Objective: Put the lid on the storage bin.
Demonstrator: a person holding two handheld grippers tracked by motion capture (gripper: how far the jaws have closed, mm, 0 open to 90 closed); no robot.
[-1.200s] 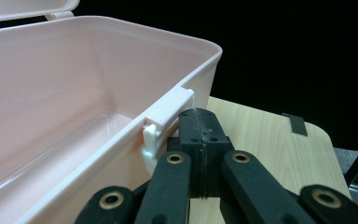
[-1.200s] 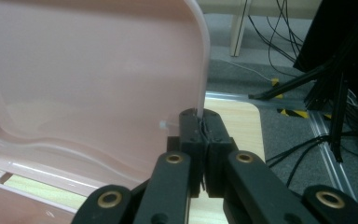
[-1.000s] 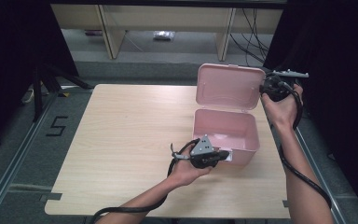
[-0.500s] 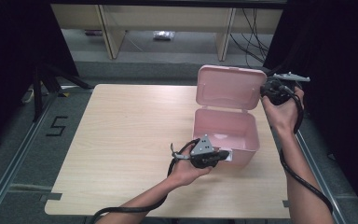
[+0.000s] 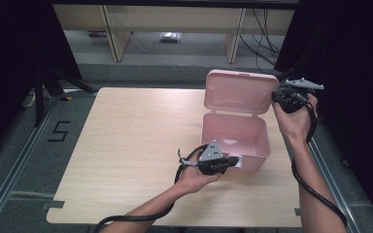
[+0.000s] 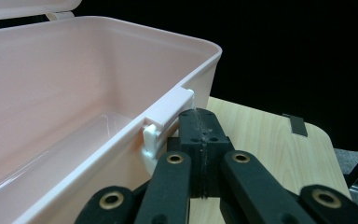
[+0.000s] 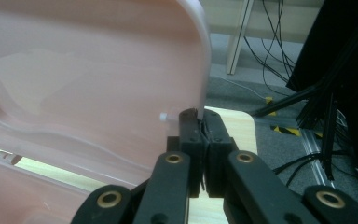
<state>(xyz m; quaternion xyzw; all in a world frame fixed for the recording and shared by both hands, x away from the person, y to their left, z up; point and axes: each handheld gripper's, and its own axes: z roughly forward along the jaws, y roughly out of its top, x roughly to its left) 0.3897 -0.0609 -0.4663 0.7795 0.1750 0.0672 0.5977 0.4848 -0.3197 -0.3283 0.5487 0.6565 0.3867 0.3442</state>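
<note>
Standing right of centre on the table (image 5: 126, 145), the pink box (image 5: 233, 136) was open. The left gripper (image 5: 233, 162) had its fingers closed at the front latch (image 6: 168, 119), apparently steadying the base, while the right gripper (image 5: 278, 96) pinched the lid (image 5: 240, 92) edge, holding it upright.

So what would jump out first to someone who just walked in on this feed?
The pink box at the right side of the table, its lid standing open and its inside apparently bare. Next, the two claws working it: the left claw is shut against the white latch on the front wall, while the right claw is shut on the lid's right edge.
</note>
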